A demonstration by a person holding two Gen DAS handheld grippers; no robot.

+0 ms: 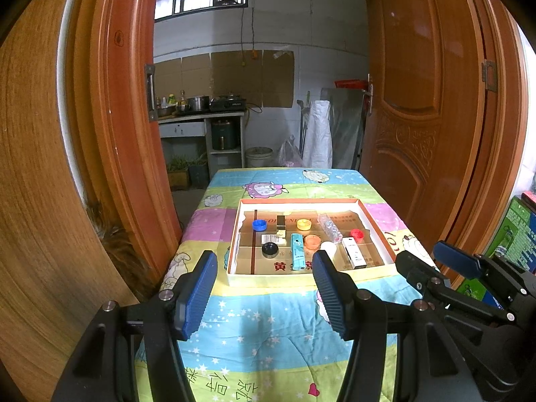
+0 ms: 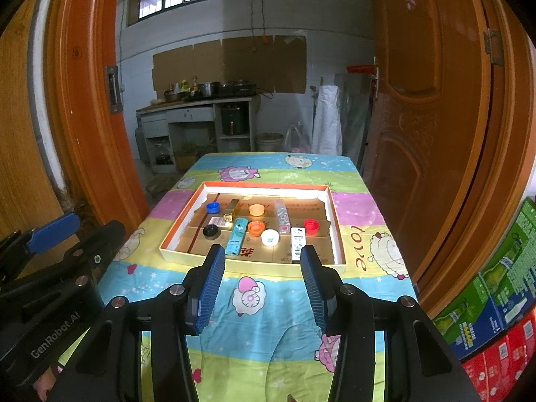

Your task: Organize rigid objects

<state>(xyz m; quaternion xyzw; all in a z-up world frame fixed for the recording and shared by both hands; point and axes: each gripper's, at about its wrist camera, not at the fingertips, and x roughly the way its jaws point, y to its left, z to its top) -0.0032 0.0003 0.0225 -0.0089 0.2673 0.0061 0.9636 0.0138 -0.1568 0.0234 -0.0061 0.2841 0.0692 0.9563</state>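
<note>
A shallow cardboard tray (image 1: 234, 234) (image 2: 338, 231) sits mid-table. In it lie bottle caps: blue (image 1: 259, 224) (image 2: 213, 207), black (image 1: 270, 249) (image 2: 210, 231), yellow (image 1: 304, 224), orange (image 1: 312, 241) (image 2: 256, 227), red (image 1: 356, 234) (image 2: 311, 226) and white (image 2: 270, 237). A teal box (image 1: 297, 256) (image 2: 236, 236), a white box (image 1: 353, 252) (image 2: 297, 244), a gold and black box (image 1: 280, 226) and a clear tube (image 1: 330, 226) lie there too. My left gripper (image 1: 264, 268) and right gripper (image 2: 263, 261) are both open and empty, hovering short of the tray's near edge.
The table wears a colourful cartoon cloth (image 1: 268, 335). Wooden doors (image 1: 418, 100) flank both sides. Stacked beverage cartons (image 2: 495, 301) stand at the right. A kitchen counter (image 1: 201, 114) with pots is behind.
</note>
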